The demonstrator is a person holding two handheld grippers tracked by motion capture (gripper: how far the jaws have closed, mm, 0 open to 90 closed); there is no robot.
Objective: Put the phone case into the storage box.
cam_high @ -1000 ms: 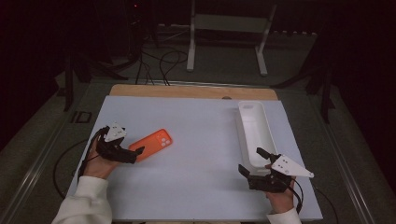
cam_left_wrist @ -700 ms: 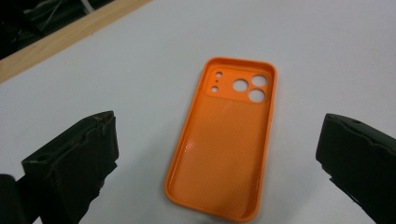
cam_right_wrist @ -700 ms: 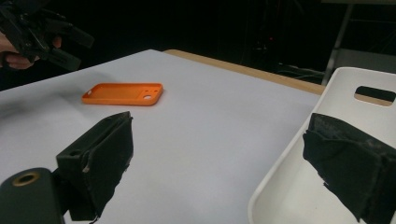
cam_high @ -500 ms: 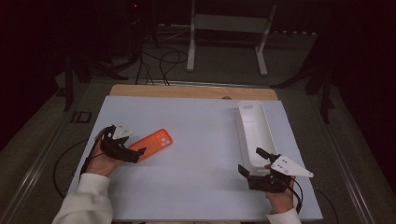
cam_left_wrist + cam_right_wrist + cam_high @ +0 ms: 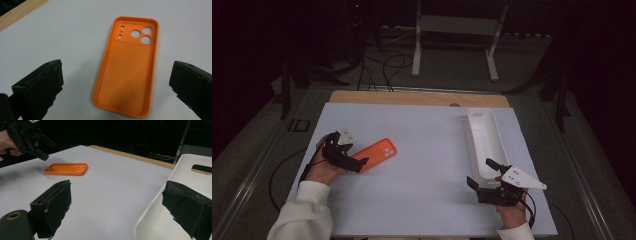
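The orange phone case (image 5: 127, 67) is seen lying open side up on the white table (image 5: 422, 145) at the left — framed by the wide-spread left gripper (image 5: 117, 82), untouched; the right gripper (image 5: 486, 173) is also held wide, beside the white tray (image 5: 484, 135).

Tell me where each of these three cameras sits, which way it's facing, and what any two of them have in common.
High view: fixed above the person's side, looking forward and down on the table; both forearms, the left tool and the right tool show.
Left gripper view: rides the left tool, looking down between its open jaws at the orange phone case, lying hollow side up.
Right gripper view: rides the right tool, looking low across the table; the white tray is at its right.
Shared: all three show the case.
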